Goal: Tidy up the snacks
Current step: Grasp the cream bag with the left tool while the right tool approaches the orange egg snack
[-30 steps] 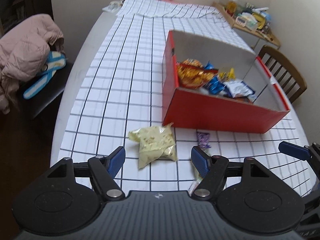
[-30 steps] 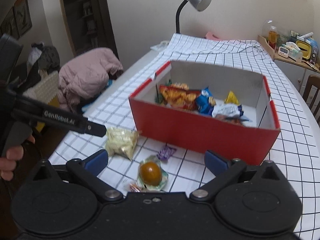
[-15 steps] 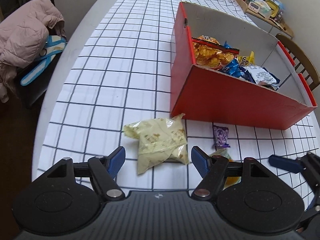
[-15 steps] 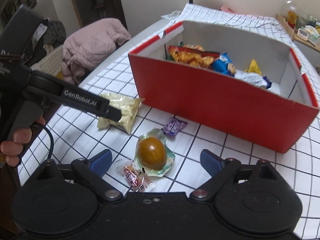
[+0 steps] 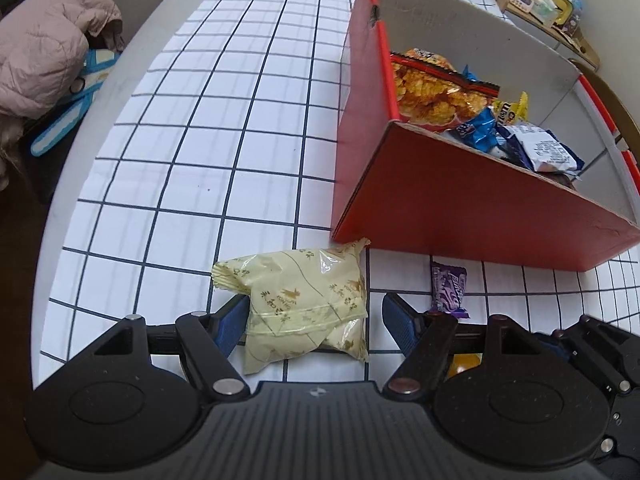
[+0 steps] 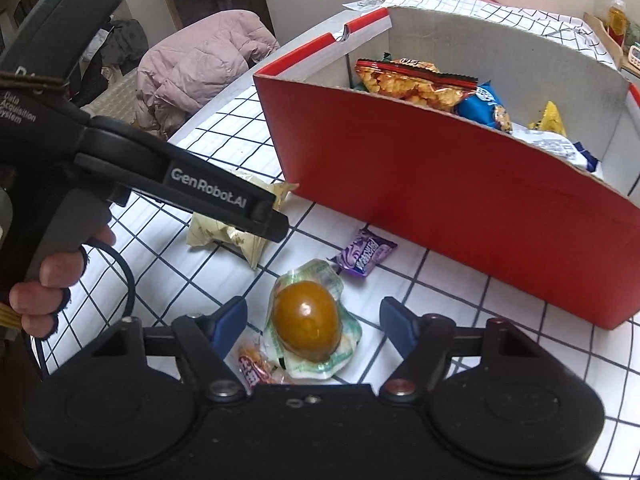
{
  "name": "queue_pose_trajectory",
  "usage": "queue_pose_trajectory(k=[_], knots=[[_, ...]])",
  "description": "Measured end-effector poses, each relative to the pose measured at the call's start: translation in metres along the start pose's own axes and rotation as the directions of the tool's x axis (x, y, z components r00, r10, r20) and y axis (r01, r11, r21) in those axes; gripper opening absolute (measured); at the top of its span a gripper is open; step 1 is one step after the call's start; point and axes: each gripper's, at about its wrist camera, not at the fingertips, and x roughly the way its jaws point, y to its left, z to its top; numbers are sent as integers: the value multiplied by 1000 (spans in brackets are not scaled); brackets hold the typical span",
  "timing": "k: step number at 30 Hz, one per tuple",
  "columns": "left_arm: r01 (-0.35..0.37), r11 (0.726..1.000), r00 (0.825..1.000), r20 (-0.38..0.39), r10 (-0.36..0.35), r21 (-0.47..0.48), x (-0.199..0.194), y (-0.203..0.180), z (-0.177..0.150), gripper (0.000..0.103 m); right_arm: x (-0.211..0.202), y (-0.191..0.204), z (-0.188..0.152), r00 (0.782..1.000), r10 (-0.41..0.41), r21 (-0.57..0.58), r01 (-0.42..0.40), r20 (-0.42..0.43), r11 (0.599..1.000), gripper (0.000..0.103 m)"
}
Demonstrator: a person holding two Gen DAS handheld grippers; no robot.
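Both grippers have dropped closer to the table since the earlier frames, so the loose snacks now sit between their fingers. A white cloth with a dark grid (image 5: pixel 240 128) covers the table, and a red box (image 5: pixel 460 208) stands right of centre in the left wrist view, holding a bag of chips (image 5: pixel 432 88) and blue and white packets. A pink jacket (image 5: pixel 44 56) lies on a chair at the upper left.

Low in that view, the left gripper (image 5: pixel 312 320) is spread wide, its blue fingers flanking a pale yellow packet (image 5: pixel 304 304) without pinching it. A purple candy (image 5: pixel 450 286) lies just right of it, near the box wall.

In the right wrist view, the right gripper (image 6: pixel 314 322) is likewise spread, around a wrapped brown egg (image 6: pixel 307 326); a small red candy (image 6: pixel 252 368) lies beside its left finger. At the left edge, a hand (image 6: pixel 44 288) grips the other tool's handle.
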Motion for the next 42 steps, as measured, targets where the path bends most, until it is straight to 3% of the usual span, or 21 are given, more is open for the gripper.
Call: queue_pose_trajectory(k=[9, 12, 17, 26, 42], knots=[[-5, 1000, 1000, 13, 5, 7, 0, -1, -1, 71, 4, 0, -3, 1000, 0, -21, 0, 0, 1000, 52], [-11, 1000, 1000, 17, 10, 17, -2, -2, -2, 60, 2, 2, -4, 1000, -6, -29, 7, 5, 1000, 51], [-40, 998, 999, 32, 39, 38, -5, -4, -5, 56, 0, 2, -4, 1000, -13, -22, 13, 16, 1000, 46], [-33, 998, 998, 56, 31, 46, -19, -2, -9, 54, -5, 7, -5, 998, -62, -18, 62, 13, 998, 45], [-2, 999, 995, 96, -1, 32, -54, 7, -22, 54, -45, -2, -5, 991, -98, 107, 88, 88, 990, 45]])
